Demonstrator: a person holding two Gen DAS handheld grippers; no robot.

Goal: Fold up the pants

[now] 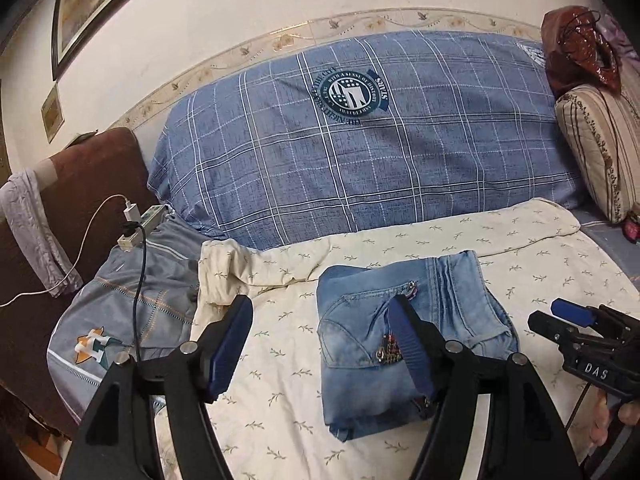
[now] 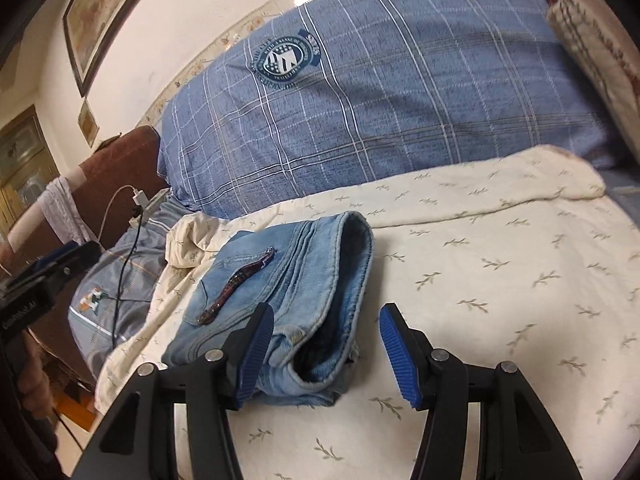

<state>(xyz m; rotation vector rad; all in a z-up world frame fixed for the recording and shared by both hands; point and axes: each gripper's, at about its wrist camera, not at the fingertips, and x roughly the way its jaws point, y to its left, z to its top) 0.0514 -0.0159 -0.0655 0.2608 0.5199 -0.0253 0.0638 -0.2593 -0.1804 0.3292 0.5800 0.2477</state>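
On the bed, atop a cream sheet (image 1: 460, 240) printed with small leaf sprigs, the light-blue denim pants (image 1: 404, 332) lie folded into a compact bundle, with a beaded pocket trim facing up. From the left wrist view, the left gripper (image 1: 324, 348) hangs above the bundle with its 2 blue-padded fingers spread wide and holding nothing; the right-hand pad crosses in front of the denim, the left-hand pad stands over bare sheet. From the right wrist view, the right gripper (image 2: 328, 352) is also spread open and holds nothing, its left pad in front of the near corner of the pants (image 2: 296, 292) and its right pad over the sheet just beside them. Behind the bundle rests a big blue plaid pillow (image 1: 360, 148) with a round crest. At the bed's left edge lies a white power strip (image 1: 140, 226) with cables plugged in.
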